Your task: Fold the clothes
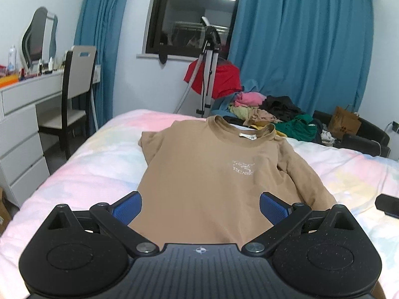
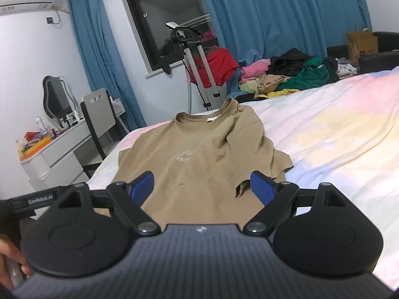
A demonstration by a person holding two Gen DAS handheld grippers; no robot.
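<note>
At the bottom of the left wrist view the left gripper (image 1: 200, 208) has its jaws spread wide, blue pads (image 1: 127, 209) on either side of the hem end of a tan T-shirt (image 1: 207, 174), gripping nothing. In the right wrist view the right gripper (image 2: 202, 189) is spread just as wide and empty too, its pads (image 2: 143, 185) over the lower part of the same T-shirt (image 2: 199, 159); I cannot tell whether either gripper touches the cloth.

The shirt lies front up in the middle of the frame on a bed (image 1: 82, 169) with a pastel cover, collar pointing away, one sleeve rumpled on its right side.

Beyond the collar, right of centre, a pile of clothes (image 1: 274, 114) sits heaped in pink, yellow, black and green. Next to it stands a garment steamer (image 1: 208, 74) with a red garment (image 1: 219, 79) hung on it. On the left are a chair (image 1: 74, 87) and a white dresser (image 1: 22, 114), and across the top blue curtains (image 1: 299, 37) frame a dark window (image 1: 192, 12).
</note>
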